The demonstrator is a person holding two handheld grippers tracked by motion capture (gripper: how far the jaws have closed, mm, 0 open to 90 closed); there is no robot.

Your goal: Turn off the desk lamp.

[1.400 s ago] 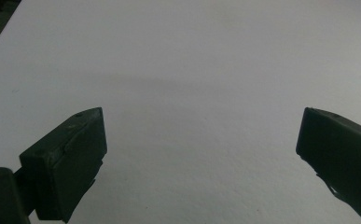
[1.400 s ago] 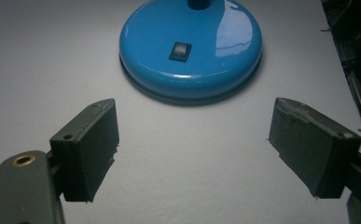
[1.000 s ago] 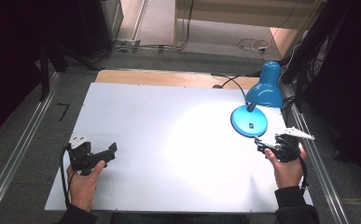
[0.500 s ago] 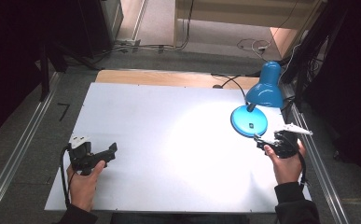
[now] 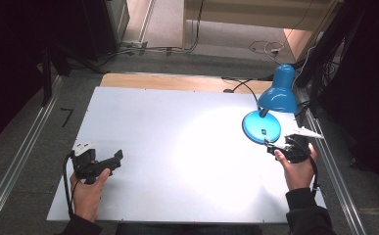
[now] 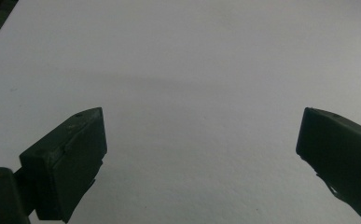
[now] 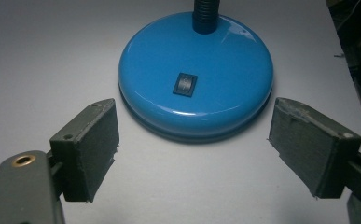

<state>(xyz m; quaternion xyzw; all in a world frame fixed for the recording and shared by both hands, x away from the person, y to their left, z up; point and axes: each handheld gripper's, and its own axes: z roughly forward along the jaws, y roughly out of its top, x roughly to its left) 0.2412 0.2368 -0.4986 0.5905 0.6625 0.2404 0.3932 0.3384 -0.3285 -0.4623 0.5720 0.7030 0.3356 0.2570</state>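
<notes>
Since a second ago the right gripper (image 5: 271, 148) has crept a little toward the far edge of the table, closer to the lamp base, while the left gripper (image 5: 113, 159) stays where it was near the front left corner.

From the high view, a flat white rectangular table top (image 5: 177, 147) carries a glossy blue metal desk lamp (image 5: 274, 100) at its right edge, toward the far right corner. Its round blue base (image 5: 261, 126) sits on the board, and its shade (image 5: 278, 93) leans over it, casting a bright pool of light across the middle of the table. The right gripper, held in the person's right hand (image 5: 297, 169), points at the base from just in front of it and stands apart from it. The left gripper, in the left hand (image 5: 86, 188), rests low over the table, well apart from the lamp.

Through the left gripper view, the two black jaws stand spread wide over bare white board.

Through the right gripper view, the jaws are spread wide, with nothing between them. The lamp base (image 7: 196, 77) lies just beyond their tips, with a small black rocker switch (image 7: 185, 84) on its top and the ribbed neck (image 7: 205, 16) rising from its far side.
</notes>
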